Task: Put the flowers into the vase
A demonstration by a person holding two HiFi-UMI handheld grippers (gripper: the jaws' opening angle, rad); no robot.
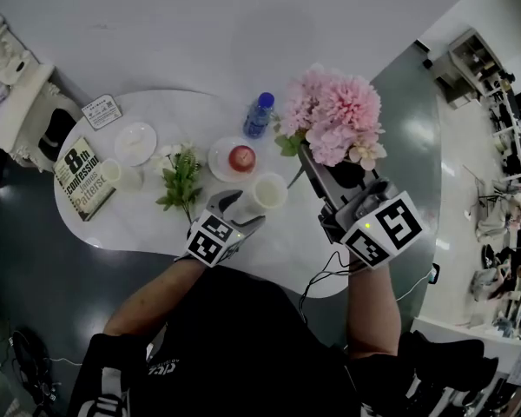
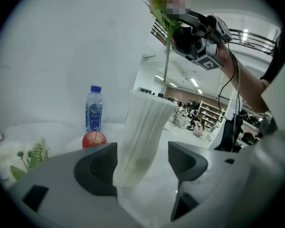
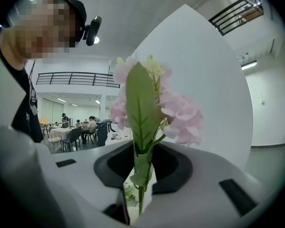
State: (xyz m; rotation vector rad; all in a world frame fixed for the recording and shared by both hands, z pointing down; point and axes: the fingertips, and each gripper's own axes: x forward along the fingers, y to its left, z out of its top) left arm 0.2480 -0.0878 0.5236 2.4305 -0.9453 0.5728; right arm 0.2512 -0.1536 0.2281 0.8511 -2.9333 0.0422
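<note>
A white ribbed vase (image 1: 267, 193) stands upright on the white table (image 1: 148, 224). My left gripper (image 1: 243, 208) is open around it; in the left gripper view the vase (image 2: 143, 137) stands between the jaws, close to the left pad, with a gap on the right. My right gripper (image 1: 323, 170) is shut on the stem of a bunch of pink flowers (image 1: 334, 115), held up in the air to the right of the vase. The right gripper view shows the green stem (image 3: 141, 179) pinched between the pads, with leaf and pink blooms (image 3: 180, 120) above. A second bunch, white flowers with green leaves (image 1: 181, 179), lies on the table.
A red apple (image 1: 241, 157) on a small plate and a blue-capped water bottle (image 1: 259, 115) stand behind the vase. Further left are an empty plate (image 1: 135, 142), a white cup (image 1: 113, 172) and a book (image 1: 81, 179). The table's front edge is near my body.
</note>
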